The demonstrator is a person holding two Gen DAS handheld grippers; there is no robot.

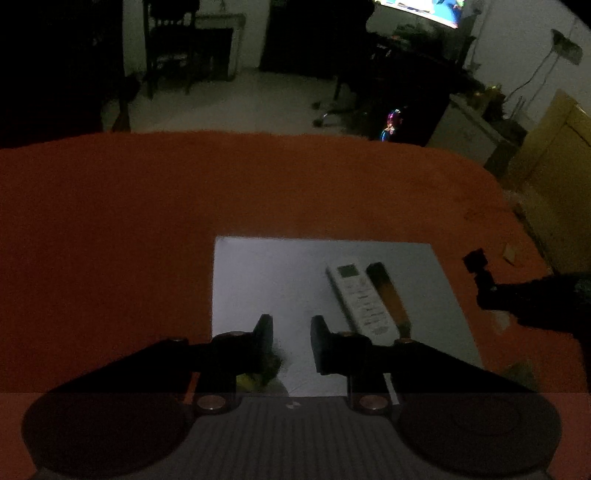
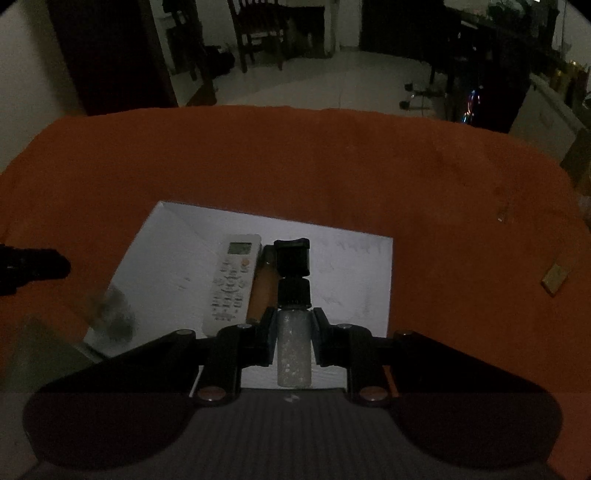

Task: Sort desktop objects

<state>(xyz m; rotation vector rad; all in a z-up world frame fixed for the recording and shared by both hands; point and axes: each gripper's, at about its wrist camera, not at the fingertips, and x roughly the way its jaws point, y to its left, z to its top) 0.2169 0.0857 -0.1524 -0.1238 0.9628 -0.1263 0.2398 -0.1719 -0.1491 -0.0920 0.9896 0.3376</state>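
Note:
A white sheet (image 1: 280,280) lies on the orange tablecloth (image 1: 147,221). On it rest a white remote control (image 1: 360,299) and, touching its right side, an amber tube with a dark end (image 1: 389,295). My left gripper (image 1: 291,325) hovers open over the sheet's near part, nothing between its fingers. A dark yellow-green object (image 1: 258,376) lies half hidden under the left finger. My right gripper (image 2: 293,321) is shut on a grey cylinder with a black head (image 2: 293,347), held above the sheet (image 2: 351,277) beside the remote (image 2: 232,280) and the tube (image 2: 262,291).
A small tan block (image 2: 556,278) lies on the cloth to the right. A blurred grey object (image 2: 114,314) sits at the sheet's left corner. The room beyond the table edge is dark, with chairs (image 2: 258,33), a desk and a lit screen (image 1: 421,7).

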